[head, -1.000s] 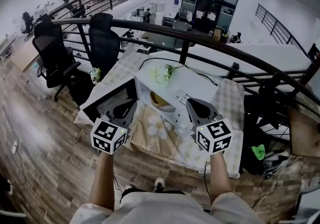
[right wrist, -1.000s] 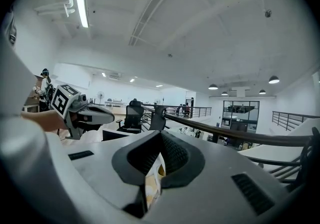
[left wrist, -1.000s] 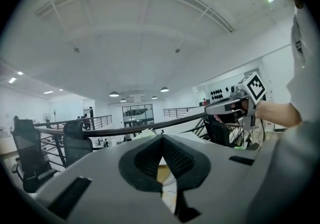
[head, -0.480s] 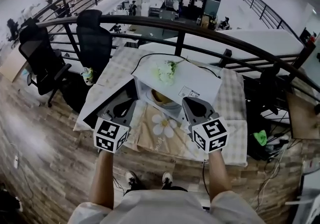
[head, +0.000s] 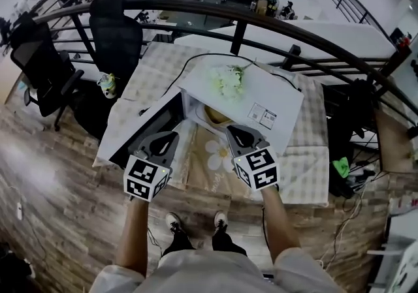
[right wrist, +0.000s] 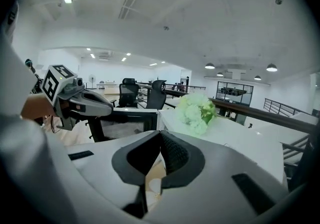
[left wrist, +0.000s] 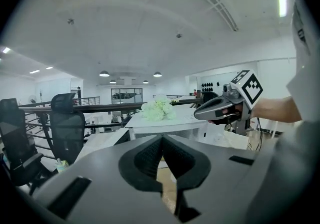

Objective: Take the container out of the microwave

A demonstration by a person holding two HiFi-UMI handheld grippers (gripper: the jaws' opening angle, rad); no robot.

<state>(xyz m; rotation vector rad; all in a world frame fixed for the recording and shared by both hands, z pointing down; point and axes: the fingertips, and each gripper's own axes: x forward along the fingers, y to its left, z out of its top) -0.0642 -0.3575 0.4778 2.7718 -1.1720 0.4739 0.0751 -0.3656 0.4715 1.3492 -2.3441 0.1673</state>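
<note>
Counting one container (head: 210,115), a pale bowl inside one white microwave (head: 274,92) with its door swung open, and one bunch of flowers (head: 228,79) on top. Two grippers just short of the opening: left gripper (head: 163,138) and right gripper (head: 236,134), both pinched together on nothing. Likely light, rigid, smooth, possibly filled; best gripped at the near rim and kept level.
</note>
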